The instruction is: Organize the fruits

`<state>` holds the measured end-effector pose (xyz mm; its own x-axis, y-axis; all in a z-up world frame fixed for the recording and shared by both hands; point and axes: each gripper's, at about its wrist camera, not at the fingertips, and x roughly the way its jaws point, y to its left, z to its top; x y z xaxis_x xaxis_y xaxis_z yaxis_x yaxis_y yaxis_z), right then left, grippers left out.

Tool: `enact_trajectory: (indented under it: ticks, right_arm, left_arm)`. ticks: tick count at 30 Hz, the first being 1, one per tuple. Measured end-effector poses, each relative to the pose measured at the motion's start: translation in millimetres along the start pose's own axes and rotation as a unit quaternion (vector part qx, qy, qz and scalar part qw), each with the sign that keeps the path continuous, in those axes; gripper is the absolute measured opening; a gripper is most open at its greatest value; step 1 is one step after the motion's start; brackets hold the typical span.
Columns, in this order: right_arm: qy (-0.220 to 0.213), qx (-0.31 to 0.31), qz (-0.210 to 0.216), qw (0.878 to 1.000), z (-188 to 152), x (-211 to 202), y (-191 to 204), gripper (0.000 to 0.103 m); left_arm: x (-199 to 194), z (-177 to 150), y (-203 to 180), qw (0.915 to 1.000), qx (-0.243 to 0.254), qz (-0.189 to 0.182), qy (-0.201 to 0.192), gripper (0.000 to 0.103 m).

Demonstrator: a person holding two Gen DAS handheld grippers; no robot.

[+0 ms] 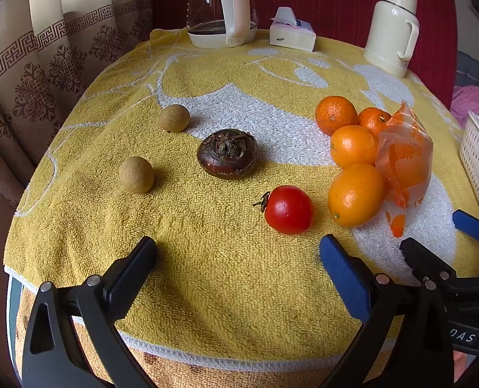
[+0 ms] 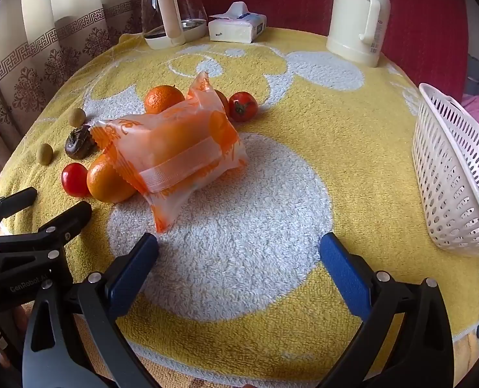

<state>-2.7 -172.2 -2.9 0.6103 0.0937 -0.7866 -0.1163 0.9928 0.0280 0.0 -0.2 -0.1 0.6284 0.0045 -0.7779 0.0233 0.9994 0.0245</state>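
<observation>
While both grippers' fingers (image 1: 346,271) (image 2: 132,271) gape wide w/ nothing held, fruit sits on yellow-white towel (image 1: 207,258) by curtains (image 1: 45,64).

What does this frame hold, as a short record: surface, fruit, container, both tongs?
surface: yellow and white terry towel covering the table
fruit: loose round oranges, two red tomatoes, two tan round longans, dark brown water chestnut
wrapped: translucent orange-printed plastic packet lying against the oranges
container: white perforated plastic basket, at the right edge, no fruit seen in it
left tongs: open, holding nothing
right tongs: open, holding nothing
</observation>
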Motion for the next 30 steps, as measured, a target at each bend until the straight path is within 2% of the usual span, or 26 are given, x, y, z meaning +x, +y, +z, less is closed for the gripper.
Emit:
enact_trajectory:
  ticks: [22,30]
  right_arm:
    - [-0.003,0.002,0.002,1.0,-0.9,-0.3,0.5,0.101]
    - [-0.007,0.008,0.023,1.0,1.9,-8.4,-4.8,0.101]
  left_arm:
    - [-0.6,0.3,-0.6,1.0,0.001,0.0,0.0,0.098]
    - [-11.5,1.2,12.0,0.9992,-0.023,-0.024,-0.021,0.098]
